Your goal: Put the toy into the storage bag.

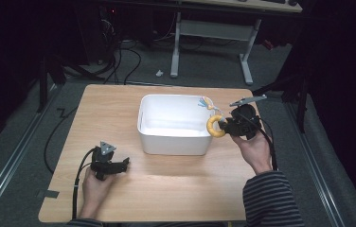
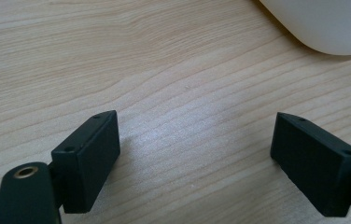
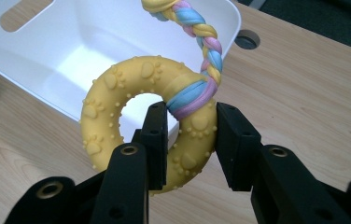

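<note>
Over tub rim (image 3: pixel 232 28) | right claw (image 3: pixel 190 140) clamps ring toy (image 3: pixel 117 88); upright; braid (image 3: pixel 204 32) seemingly trailing tubward

One yellow ring toy (image 3: pixel 164 116), one white tub (image 1: pixel 176 142), two claws.

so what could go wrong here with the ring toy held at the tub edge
1. The right gripper pinches only one side of the yellow ring toy, so the toy could swing or twist out of the grip.
2. The braided rope lies across the white tub's rim; it could snag there or drag the tub.
3. The ring hangs at the tub's rim, so released now it may land outside on the table.
</note>
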{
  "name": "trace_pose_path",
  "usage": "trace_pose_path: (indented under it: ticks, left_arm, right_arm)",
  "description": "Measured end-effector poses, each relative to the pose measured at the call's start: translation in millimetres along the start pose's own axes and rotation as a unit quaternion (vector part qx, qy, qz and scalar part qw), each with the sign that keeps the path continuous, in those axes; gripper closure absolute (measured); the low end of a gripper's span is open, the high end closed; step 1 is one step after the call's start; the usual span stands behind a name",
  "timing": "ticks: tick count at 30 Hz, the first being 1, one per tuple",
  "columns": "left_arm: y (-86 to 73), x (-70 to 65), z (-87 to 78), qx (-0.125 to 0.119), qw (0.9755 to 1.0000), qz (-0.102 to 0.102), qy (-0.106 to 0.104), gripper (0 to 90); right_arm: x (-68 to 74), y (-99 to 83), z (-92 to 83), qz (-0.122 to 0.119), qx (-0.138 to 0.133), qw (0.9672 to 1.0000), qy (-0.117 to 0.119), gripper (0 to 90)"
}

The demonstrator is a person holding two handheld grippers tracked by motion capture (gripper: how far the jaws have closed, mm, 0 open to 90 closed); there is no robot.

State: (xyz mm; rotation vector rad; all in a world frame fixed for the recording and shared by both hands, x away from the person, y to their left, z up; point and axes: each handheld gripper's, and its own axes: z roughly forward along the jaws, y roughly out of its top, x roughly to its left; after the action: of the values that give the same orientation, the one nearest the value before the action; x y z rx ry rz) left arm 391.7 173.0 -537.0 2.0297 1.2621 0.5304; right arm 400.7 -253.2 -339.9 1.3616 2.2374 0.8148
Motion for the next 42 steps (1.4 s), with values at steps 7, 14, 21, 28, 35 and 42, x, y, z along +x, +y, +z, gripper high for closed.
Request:
trace_pose_path:
  ticks: [7,14,21,28,35,42]
  left_arm:
    - [0.0,-0.1,0.0,0.0,1.0,0.001,0.0,16.1]
    - [-0.1,-0.2,0.0,-0.001,1.0,0.001,0.0,16.0]
    - [-0.1,-0.3,0.1,-0.001,1.0,0.002,-0.001,16.0]
    - [-0.1,-0.3,0.1,-0.001,1.0,0.002,-0.001,16.1]
    - [-0.2,-0.4,0.0,-0.001,1.0,0.002,-0.001,16.0]
    - [-0.2,-0.7,0.0,-0.001,1.0,0.002,-0.002,16.0]
  right_arm:
    - [3.5,4.5,8.7,-0.001,0.005,1.0,0.007,67.5]
    - [13.0,15.8,24.6,-0.008,0.01,0.9998,0.012,67.7]
    - [16.5,22.7,33.7,-0.01,0.02,0.9997,0.013,67.7]
    - [20.7,29.2,44.5,-0.013,0.034,0.9992,0.015,67.7]
    - [25.6,30.4,55.8,-0.016,0.047,0.9986,0.02,67.7]
    - [29.3,30.3,63.2,-0.019,0.063,0.9975,0.026,67.6]
